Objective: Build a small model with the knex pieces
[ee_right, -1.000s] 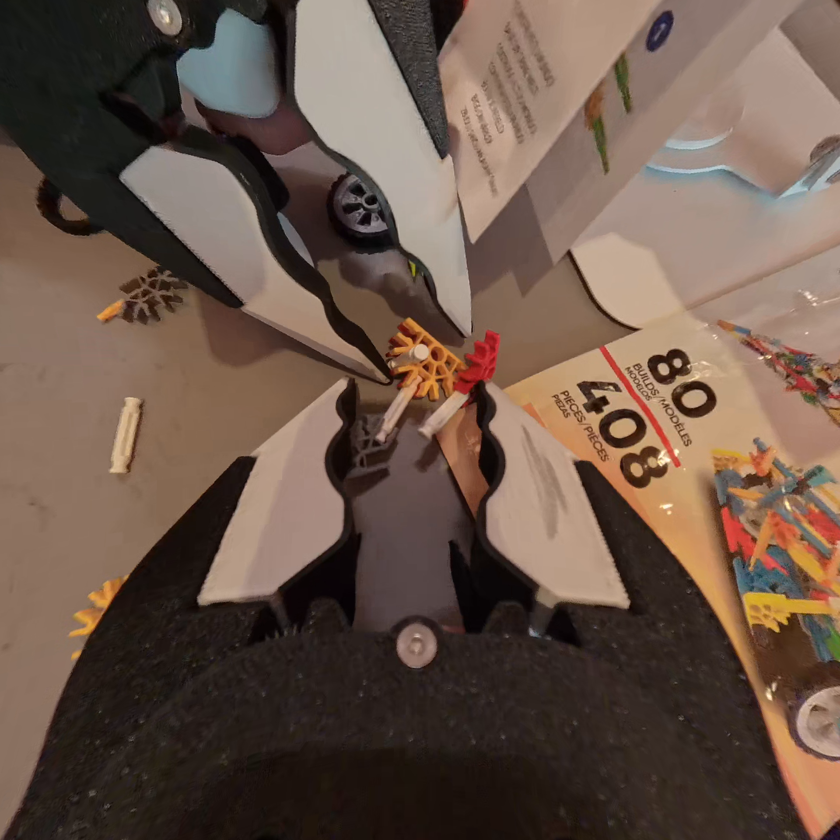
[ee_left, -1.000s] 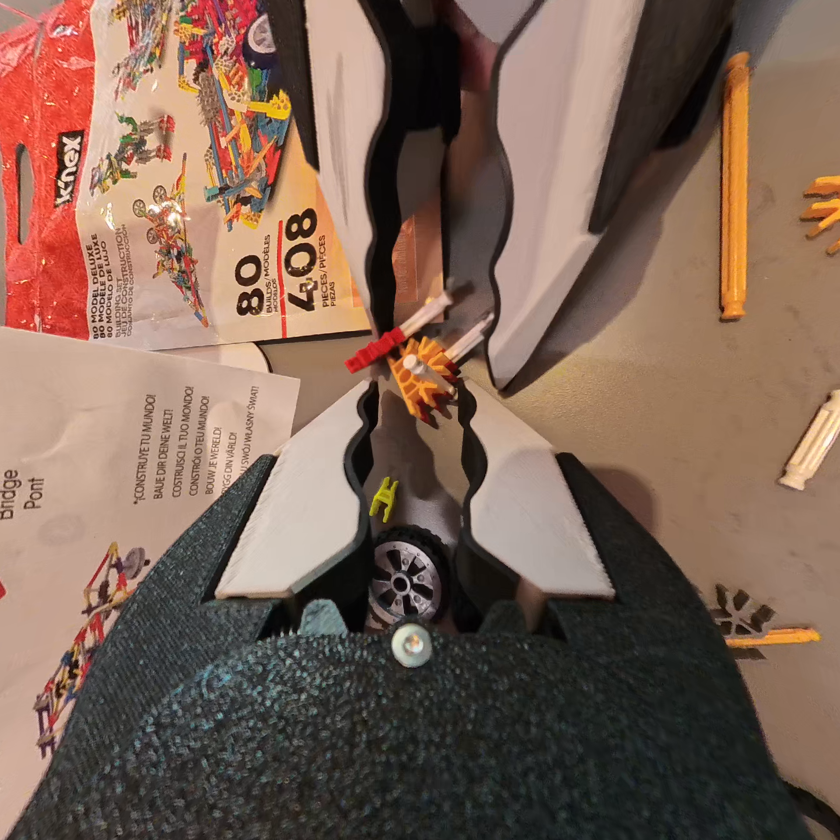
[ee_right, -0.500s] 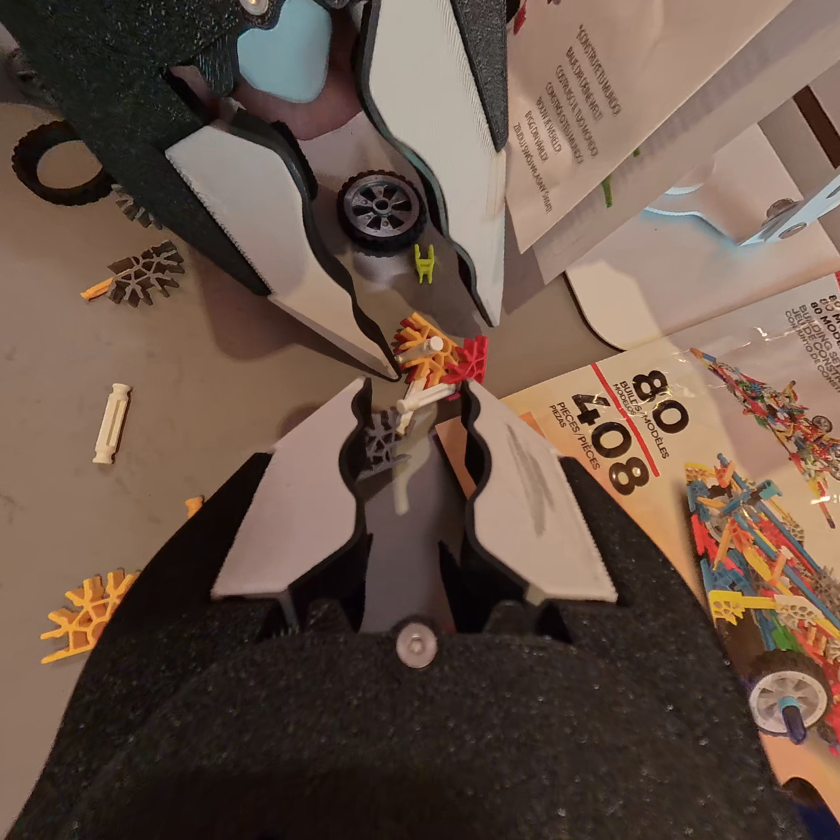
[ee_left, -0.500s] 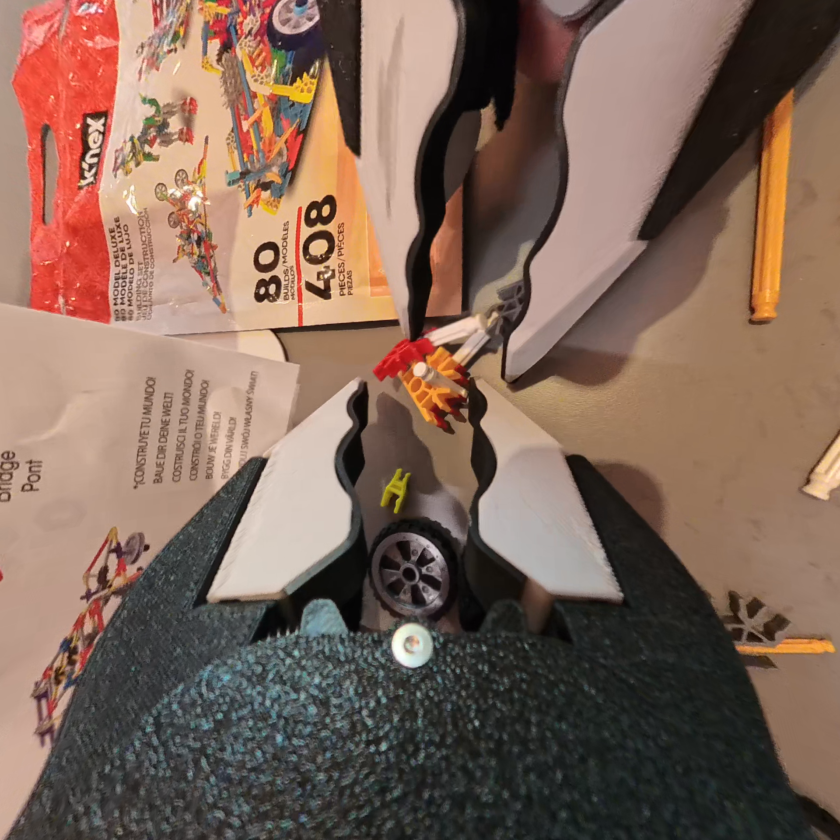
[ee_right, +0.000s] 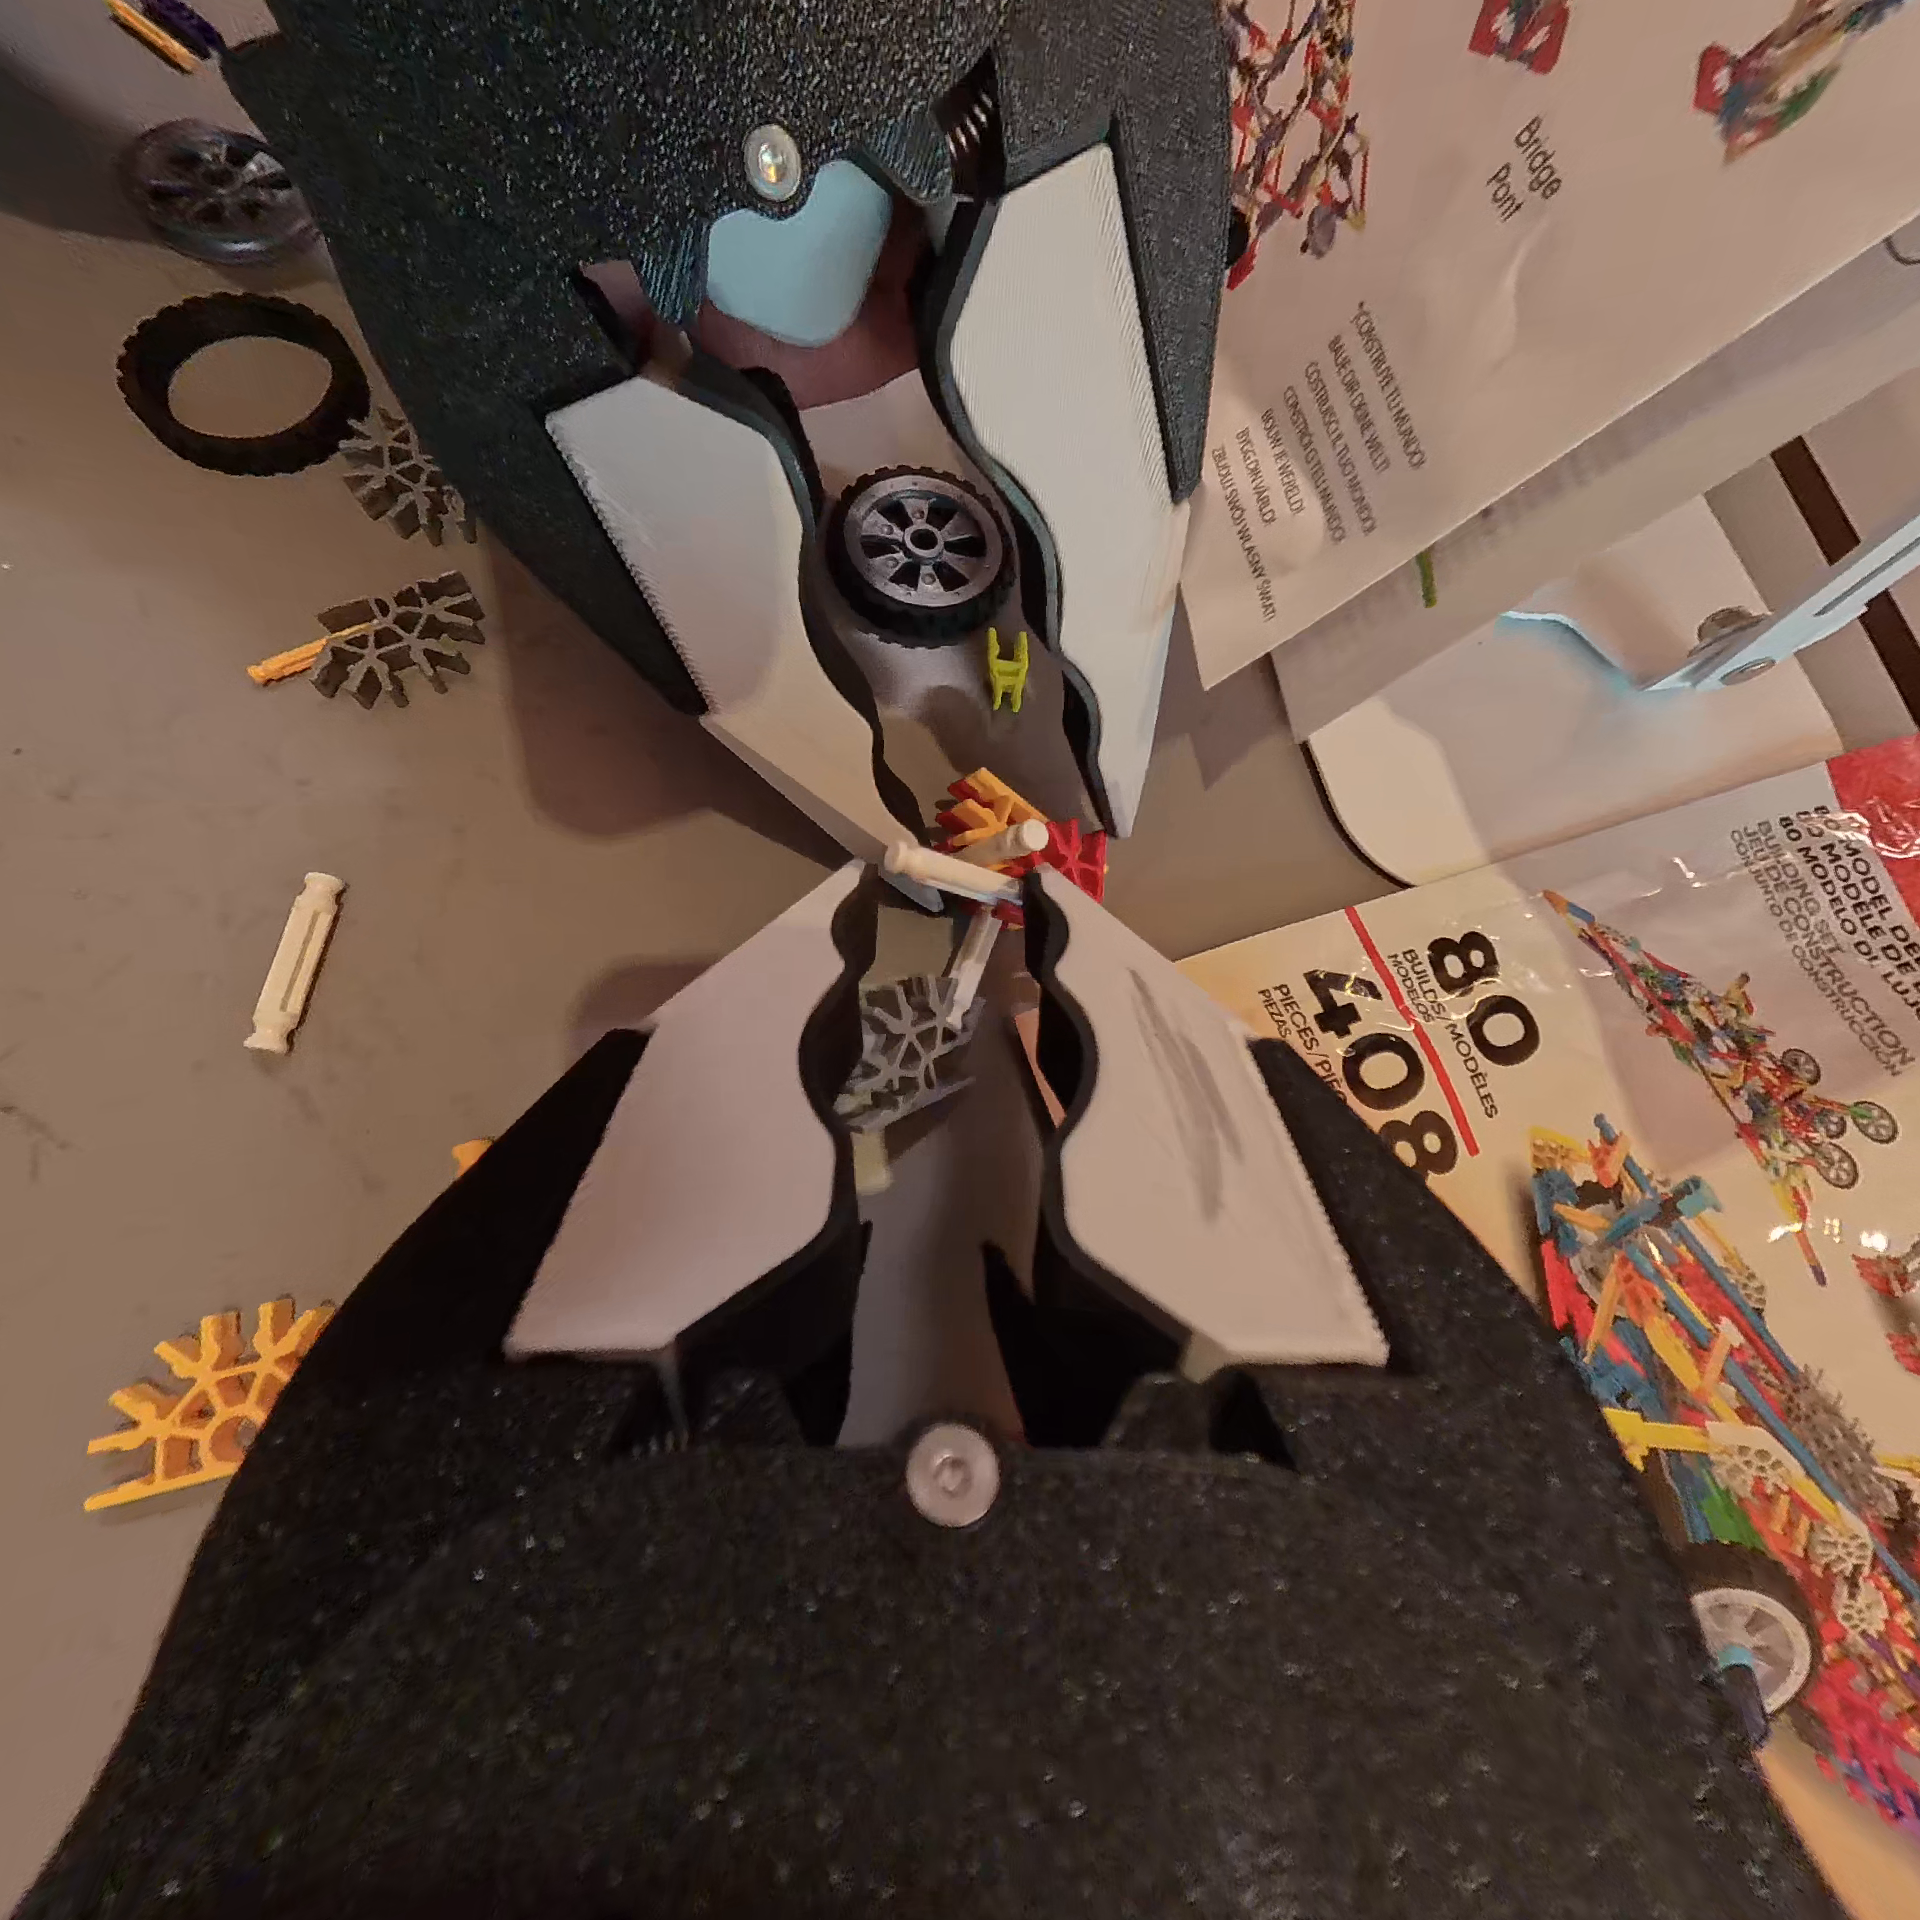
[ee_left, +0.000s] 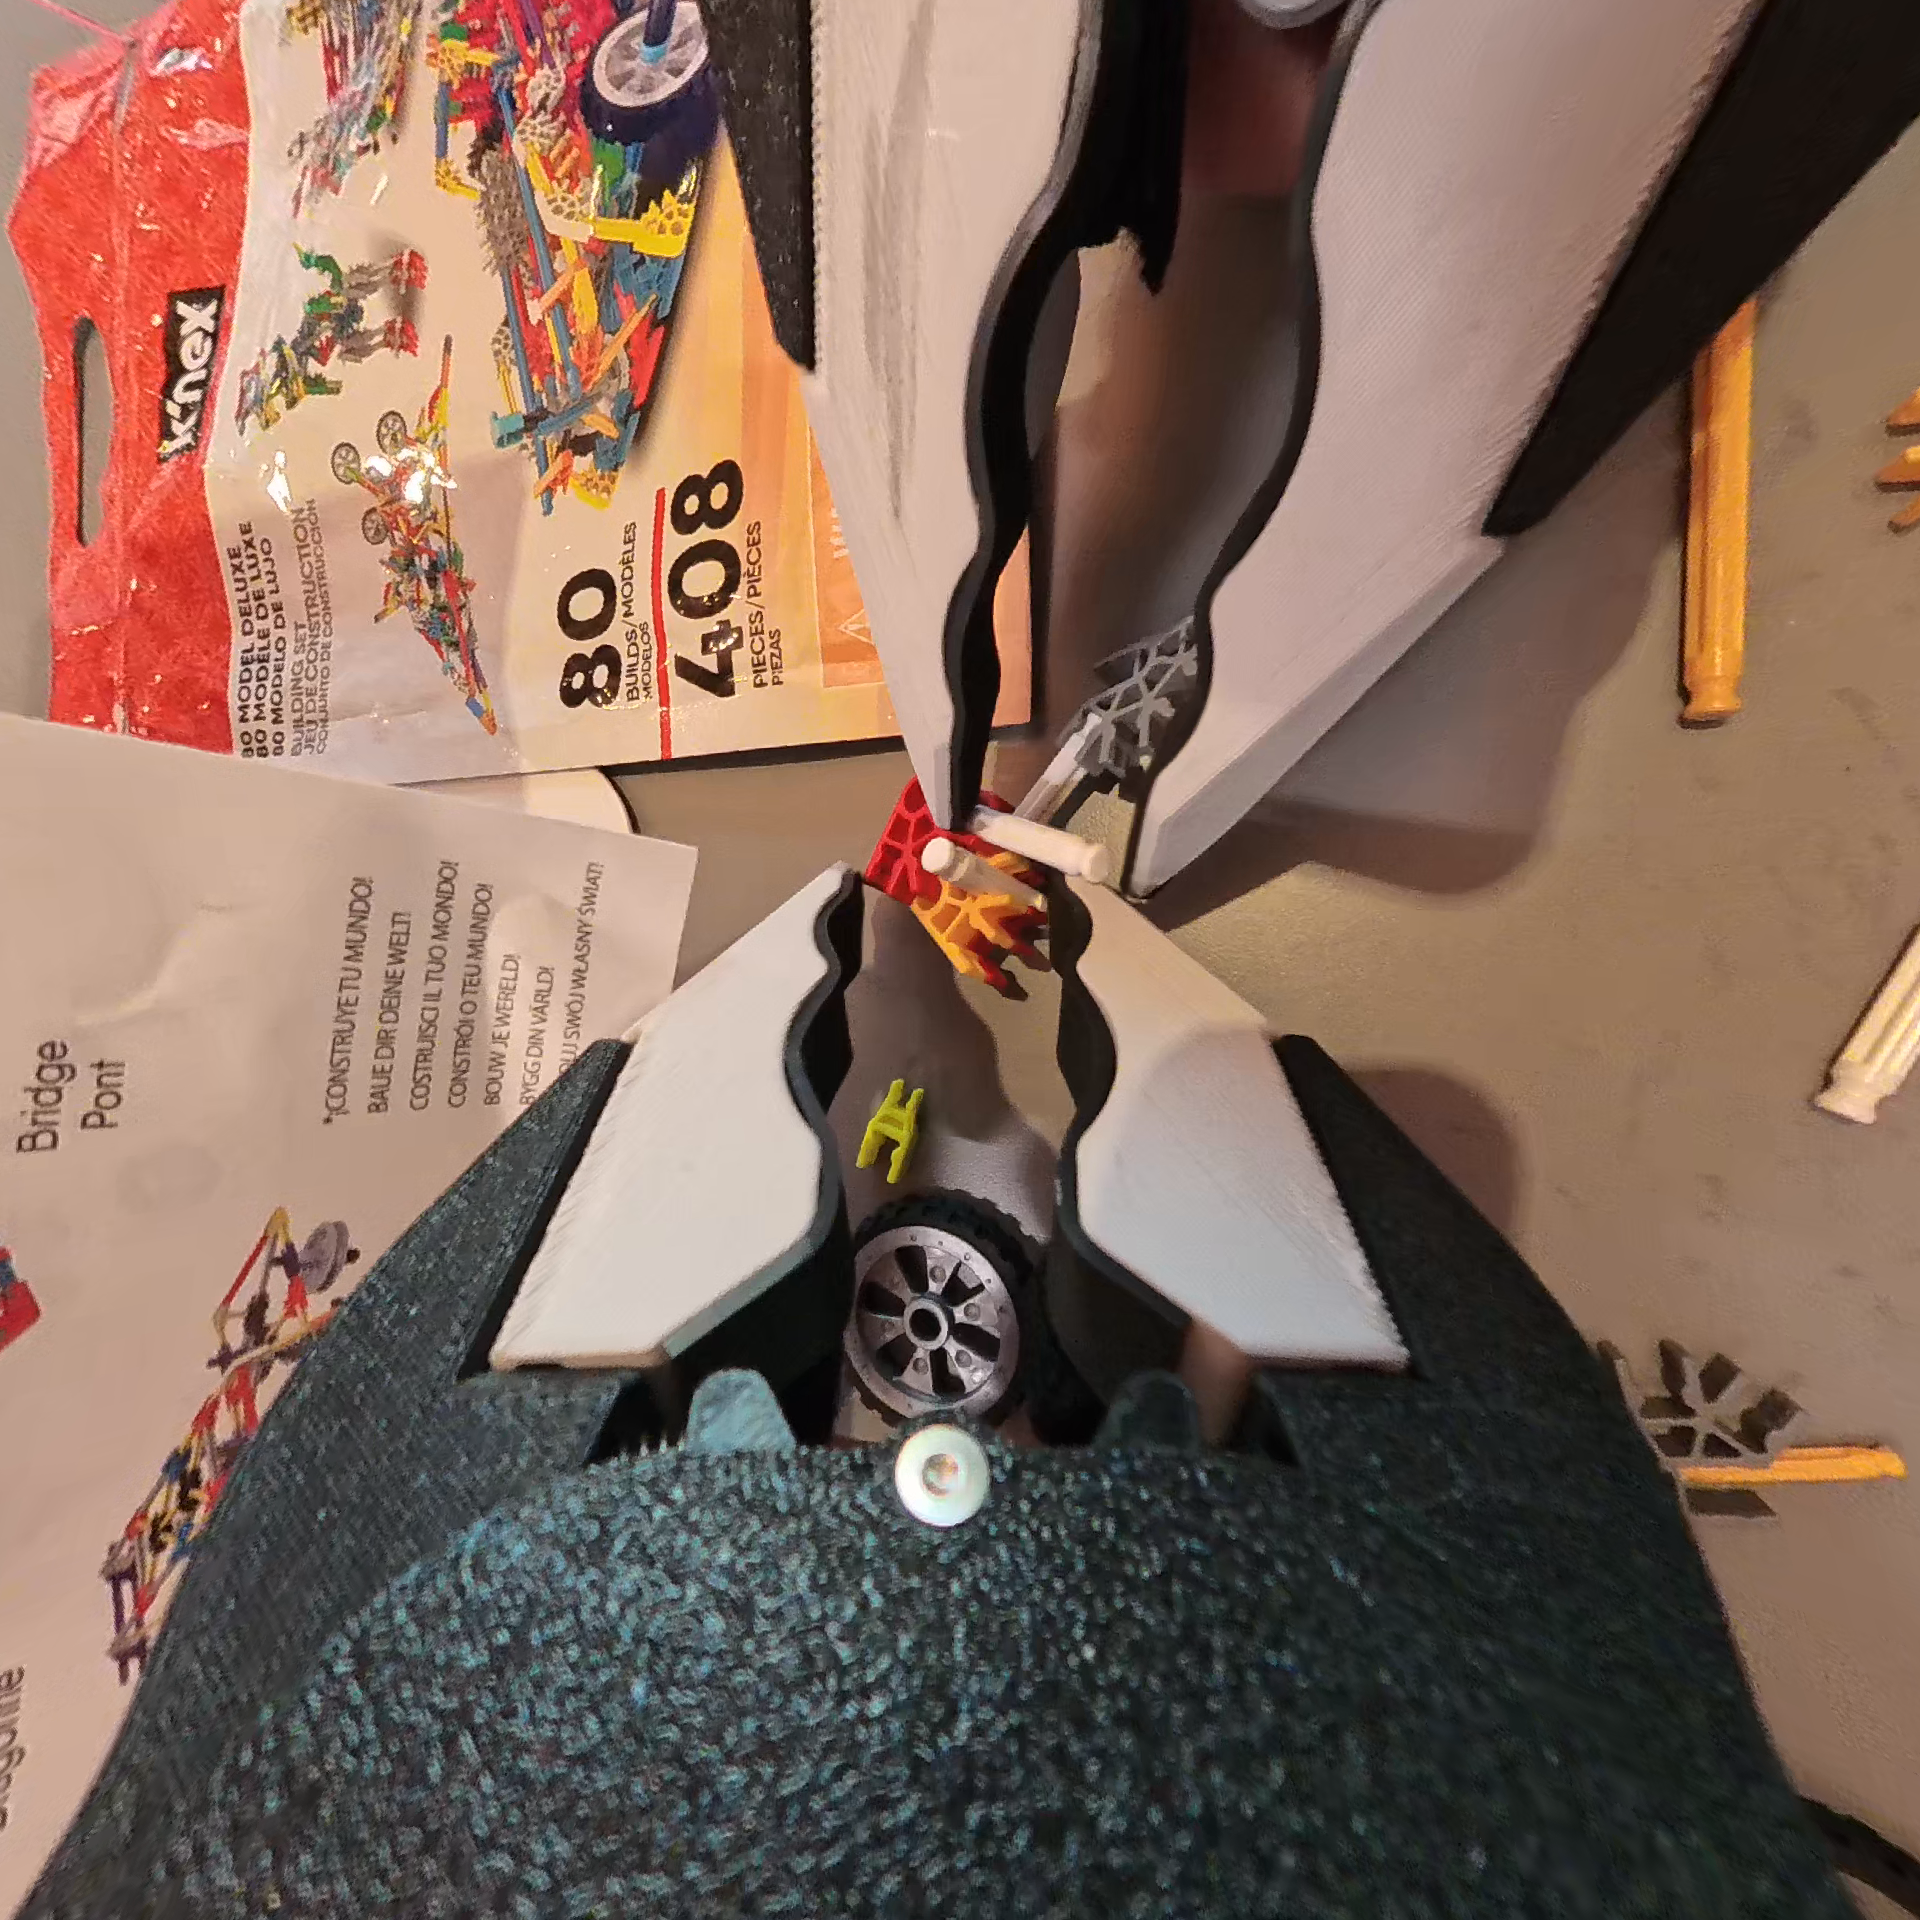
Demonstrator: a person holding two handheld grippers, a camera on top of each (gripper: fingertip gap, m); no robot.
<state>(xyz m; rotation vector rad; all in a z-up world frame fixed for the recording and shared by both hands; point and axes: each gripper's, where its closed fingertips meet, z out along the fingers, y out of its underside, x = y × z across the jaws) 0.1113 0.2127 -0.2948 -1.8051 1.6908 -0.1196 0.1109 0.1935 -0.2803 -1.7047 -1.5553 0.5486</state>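
Observation:
In the left wrist view my left gripper (ee_left: 964,906) is shut on an orange snowflake connector (ee_left: 982,925) at its fingertips. A red connector (ee_left: 902,844) and two short white rods (ee_left: 1013,844) join onto it. My right gripper (ee_right: 945,885) comes in from the opposite side, tip to tip with the left one. It is shut on a grey connector (ee_right: 906,1039) that carries the white rods (ee_right: 951,868) leading to the red connector (ee_right: 1075,857) and the orange connector (ee_right: 977,810). The grey connector also shows in the left wrist view (ee_left: 1143,675).
A small wheel (ee_left: 927,1325) and a yellow-green clip (ee_left: 888,1127) lie on the grey table under my left gripper. A printed toy bag (ee_left: 468,416) and an instruction sheet (ee_left: 260,987) lie on one side. Loose rods (ee_right: 296,961), connectors (ee_right: 400,639), a tyre (ee_right: 244,384) lie on the other. The tips of both grippers are at nearly the same place.
The right gripper has swung round with its grey connector and rods. The red connector now presses against the orange one, and one white rod lies crosswise between the tips.

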